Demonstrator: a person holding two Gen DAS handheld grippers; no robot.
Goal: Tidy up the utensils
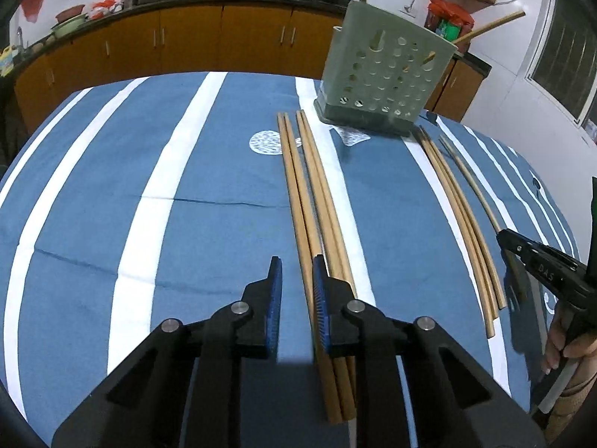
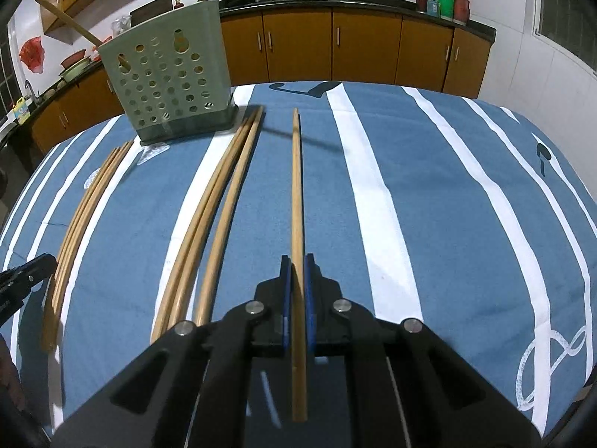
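Early going: the perforated holder (image 2: 169, 86) has a few sticks; the right claw (image 2: 296, 261) grips one chopstick (image 2: 296, 186), the left claw (image 1: 296, 265) gapes over four (image 1: 309, 194), three more (image 2: 209, 216) lie between.

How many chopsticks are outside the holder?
8: a bundle of four at the open left gripper, a bundle of three mid-table, one chopstick in the right gripper. More stand in the holder, partly hidden.
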